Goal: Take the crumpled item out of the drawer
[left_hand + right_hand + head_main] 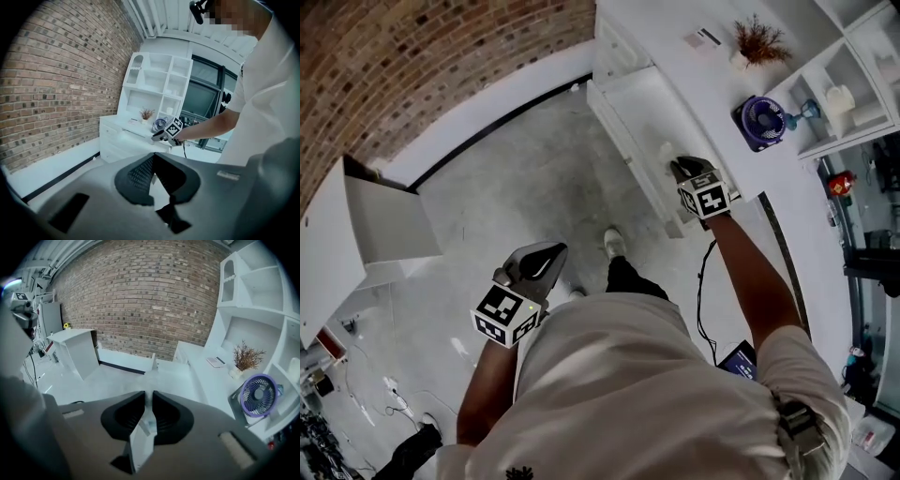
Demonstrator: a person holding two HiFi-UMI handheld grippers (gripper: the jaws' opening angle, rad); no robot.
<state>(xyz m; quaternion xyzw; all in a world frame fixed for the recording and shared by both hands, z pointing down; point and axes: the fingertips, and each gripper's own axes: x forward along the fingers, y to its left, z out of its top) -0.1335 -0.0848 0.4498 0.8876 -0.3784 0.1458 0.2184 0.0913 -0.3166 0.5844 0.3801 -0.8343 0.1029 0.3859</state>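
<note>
LIGHT: bright, even, diffuse | SHADOWS: faint, soft | GLARE: white drawer (642, 112) washes out | EDGES: fisheye bending, black vignette in gripper views | FOCUS: close foreground soft

Open drawer (642, 108) clear from above along its far end, right gripper (676, 167) filling its near end, fan (761, 122) and plant (757, 39) crowding the counter (675, 37) beside it, wide bare floor (525, 178) to the left, white box (389, 225) well apart.
</note>
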